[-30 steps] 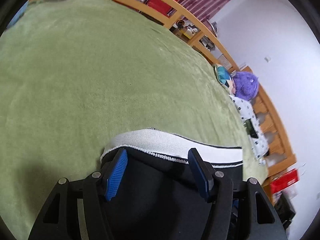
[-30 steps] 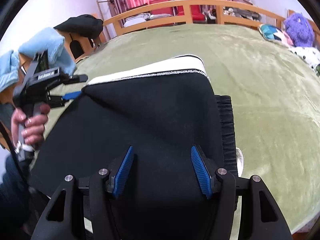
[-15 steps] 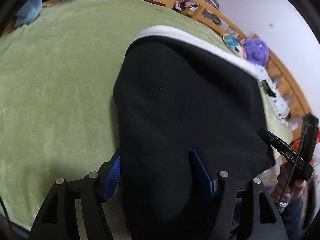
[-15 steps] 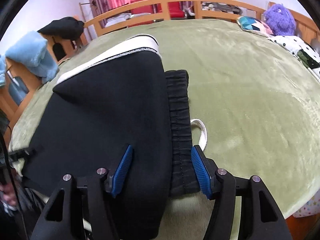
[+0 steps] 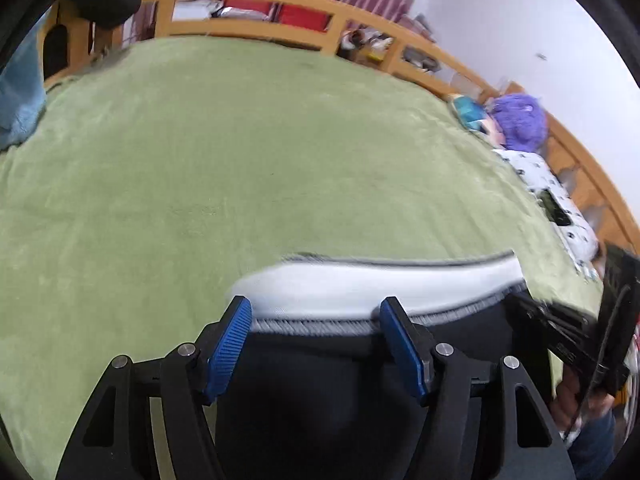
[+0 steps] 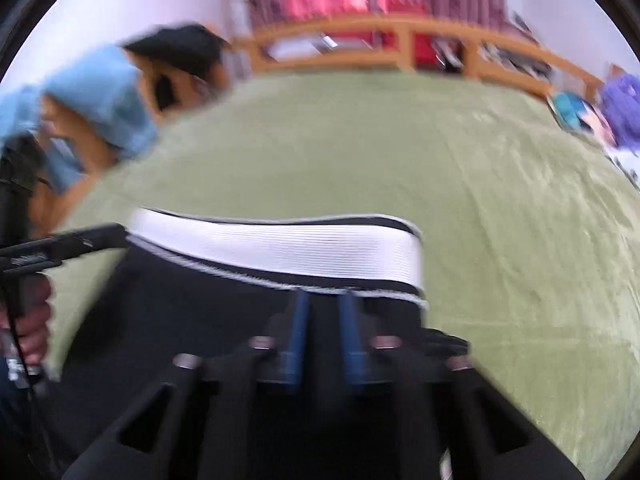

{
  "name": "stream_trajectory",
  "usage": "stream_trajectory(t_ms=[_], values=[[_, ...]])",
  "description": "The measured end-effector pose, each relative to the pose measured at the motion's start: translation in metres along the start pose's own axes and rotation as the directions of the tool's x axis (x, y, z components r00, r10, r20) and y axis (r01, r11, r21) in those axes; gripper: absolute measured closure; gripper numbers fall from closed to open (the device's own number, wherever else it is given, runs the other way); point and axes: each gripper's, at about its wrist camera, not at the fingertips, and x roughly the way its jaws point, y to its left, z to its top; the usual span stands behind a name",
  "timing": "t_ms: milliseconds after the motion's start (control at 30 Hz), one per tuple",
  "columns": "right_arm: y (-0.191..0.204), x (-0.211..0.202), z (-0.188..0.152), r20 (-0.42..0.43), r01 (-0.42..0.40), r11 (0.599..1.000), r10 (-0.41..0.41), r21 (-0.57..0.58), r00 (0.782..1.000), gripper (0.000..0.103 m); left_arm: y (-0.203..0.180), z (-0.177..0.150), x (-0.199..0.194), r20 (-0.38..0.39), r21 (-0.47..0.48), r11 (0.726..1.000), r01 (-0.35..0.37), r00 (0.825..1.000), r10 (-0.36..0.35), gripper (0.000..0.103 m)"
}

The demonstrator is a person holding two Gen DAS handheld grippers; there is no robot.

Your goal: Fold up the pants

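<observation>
Black pants (image 5: pixel 320 380) with a white ribbed band (image 5: pixel 380 288) lie on a green blanket. My left gripper (image 5: pixel 316 312) is open, its blue pads either side of the black cloth just below the band. In the right wrist view the pants (image 6: pixel 200 320) and white band (image 6: pixel 288 248) show again, blurred. My right gripper (image 6: pixel 324 300) has its pads close together over the black cloth under the band; a narrow gap shows between them. The other gripper shows at each view's edge, the right one (image 5: pixel 568 332) and the left one (image 6: pixel 68 248).
The green blanket (image 5: pixel 240 160) covers a bed with a wooden rail (image 5: pixel 280 12) at the far side. A purple plush toy (image 5: pixel 520 120) and a spotted cloth (image 5: pixel 548 188) lie at the right. Blue cloth (image 6: pixel 100 100) hangs at the left.
Both views swung so the white band is near the fingertips. The right gripper's pads closed from wide apart to nearly together. The left gripper stayed open.
</observation>
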Motion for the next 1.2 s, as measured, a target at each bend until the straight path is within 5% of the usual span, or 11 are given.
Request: stream_trajectory(t_ms=[67,333,467,533,567,600,767,933,1000,1067,1200], values=[[-0.020,0.007,-0.003,-0.001,-0.042,0.997,0.042,0.072,0.999,0.103,-0.001,0.009,0.011,-0.009,-0.006,1.000,0.022,1.000,-0.022,0.036],[-0.044,0.022,0.012,-0.009,-0.004,0.991,0.005,0.134,1.000,0.103,-0.003,0.024,0.039,-0.021,-0.055,0.998,0.043,0.999,-0.044,0.034],[-0.026,-0.012,0.007,0.033,0.059,0.994,-0.062,0.094,0.998,0.103,-0.006,0.016,-0.005,0.034,-0.047,0.997,0.060,0.998,-0.058,0.036],[-0.022,-0.038,-0.009,0.068,0.039,0.991,-0.049,0.131,0.997,0.087,-0.007,0.001,-0.037,0.054,-0.037,0.998,0.045,0.998,-0.043,0.036],[-0.019,-0.046,-0.017,0.068,0.038,0.990,-0.047,0.135,0.997,0.063,-0.009,-0.006,-0.050,0.067,-0.029,0.999,0.027,0.997,-0.025,0.034],[-0.013,-0.057,-0.030,0.067,0.044,0.991,-0.052,0.126,0.996,0.052,-0.011,-0.017,-0.065,0.080,-0.018,1.000,0.004,0.997,-0.003,0.034],[0.013,-0.079,-0.081,-0.050,0.192,0.981,-0.190,0.037,0.981,0.062,-0.023,-0.062,-0.131,0.101,-0.015,1.000,-0.002,0.995,0.003,0.034],[0.028,-0.147,-0.086,0.046,0.202,0.973,-0.208,0.111,0.977,0.069,-0.053,-0.100,-0.186,0.141,0.024,0.996,-0.082,0.987,0.078,0.031],[0.043,-0.177,-0.085,0.093,0.208,0.973,-0.218,0.104,0.972,0.048,-0.063,-0.109,-0.201,0.156,0.031,0.993,-0.110,0.982,0.104,0.029],[0.060,-0.204,-0.085,0.132,0.208,0.974,-0.218,0.085,0.967,0.037,-0.072,-0.117,-0.218,0.175,0.039,0.992,-0.121,0.978,0.113,0.024],[0.081,-0.234,-0.086,0.165,0.210,0.976,-0.217,0.061,0.962,0.032,-0.092,-0.126,-0.243,0.211,0.050,0.991,-0.122,0.971,0.109,0.019]])
